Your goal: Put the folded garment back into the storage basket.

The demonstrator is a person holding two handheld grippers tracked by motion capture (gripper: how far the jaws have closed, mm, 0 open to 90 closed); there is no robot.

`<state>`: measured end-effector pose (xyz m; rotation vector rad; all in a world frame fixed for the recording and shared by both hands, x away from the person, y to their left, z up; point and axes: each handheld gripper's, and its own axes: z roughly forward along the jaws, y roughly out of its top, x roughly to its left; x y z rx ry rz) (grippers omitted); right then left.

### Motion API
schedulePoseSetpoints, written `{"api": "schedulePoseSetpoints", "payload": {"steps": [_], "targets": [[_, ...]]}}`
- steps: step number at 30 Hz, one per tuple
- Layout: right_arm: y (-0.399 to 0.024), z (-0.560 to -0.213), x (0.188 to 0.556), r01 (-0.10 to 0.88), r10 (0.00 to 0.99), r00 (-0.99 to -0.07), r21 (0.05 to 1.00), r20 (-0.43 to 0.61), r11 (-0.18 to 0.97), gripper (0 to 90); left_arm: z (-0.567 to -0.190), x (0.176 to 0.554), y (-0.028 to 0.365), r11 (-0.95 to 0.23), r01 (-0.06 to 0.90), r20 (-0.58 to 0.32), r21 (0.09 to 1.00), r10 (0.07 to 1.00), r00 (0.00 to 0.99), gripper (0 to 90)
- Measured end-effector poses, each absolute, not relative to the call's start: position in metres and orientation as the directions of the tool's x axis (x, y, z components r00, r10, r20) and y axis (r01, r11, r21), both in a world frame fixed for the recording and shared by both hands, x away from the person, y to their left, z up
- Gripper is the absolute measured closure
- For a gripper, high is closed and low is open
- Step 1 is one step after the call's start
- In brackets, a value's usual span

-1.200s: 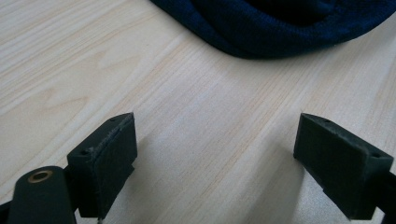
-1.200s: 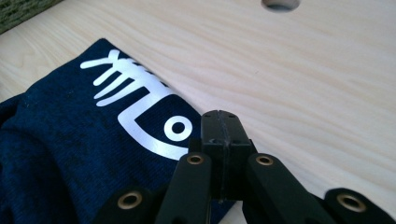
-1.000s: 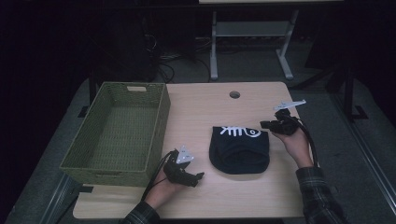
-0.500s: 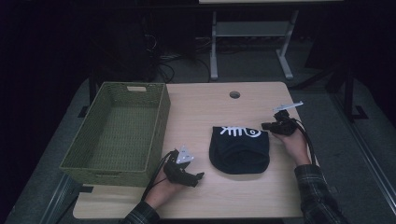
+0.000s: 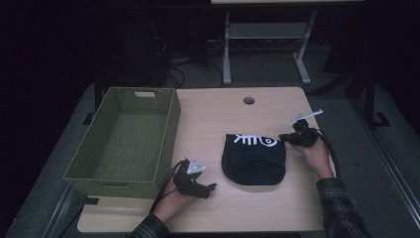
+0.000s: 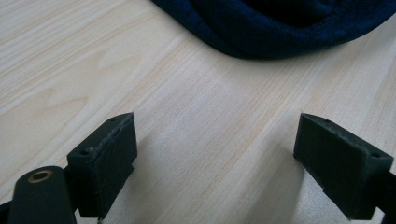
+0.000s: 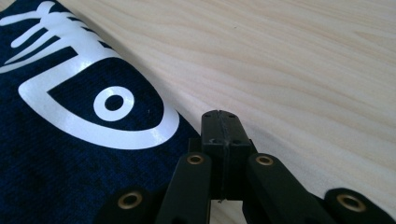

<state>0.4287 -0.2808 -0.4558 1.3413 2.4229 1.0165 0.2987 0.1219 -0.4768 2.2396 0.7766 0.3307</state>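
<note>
While the dark blue folded garment (image 5: 253, 158) lay on the table (image 5: 218, 124) between both hands, its fish-bone print sat along the far edge, long axis running left-right in the high view. Right gripper (image 5: 289, 140) sat just beside the garment's far right corner, tongs pressed together with nothing visibly between them; it was the nearer one. Left gripper (image 5: 208, 190) rested near the garment's near-left edge, apart from it, tongs wide apart over bare wood. Woven basket (image 5: 124, 144) stood at the table's left, empty. Right gripper view showed the print (image 7: 93, 102) and cloth edge just left of the closed tips; left gripper view showed the rolled hem (image 6: 280, 32) ahead, untouched.
</note>
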Motion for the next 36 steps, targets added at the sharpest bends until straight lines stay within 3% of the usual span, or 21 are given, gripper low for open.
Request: {"api": "schedulePoseSetpoints", "payload": {"steps": [36], "targets": [[-0.277,-0.457,0.373,0.63,0.743,-0.653,0.65,0.146,0.425,90.0,-0.477,0.299,0.122,-0.549,0.431,0.004,0.716,0.621,0.784,12.3]]}}
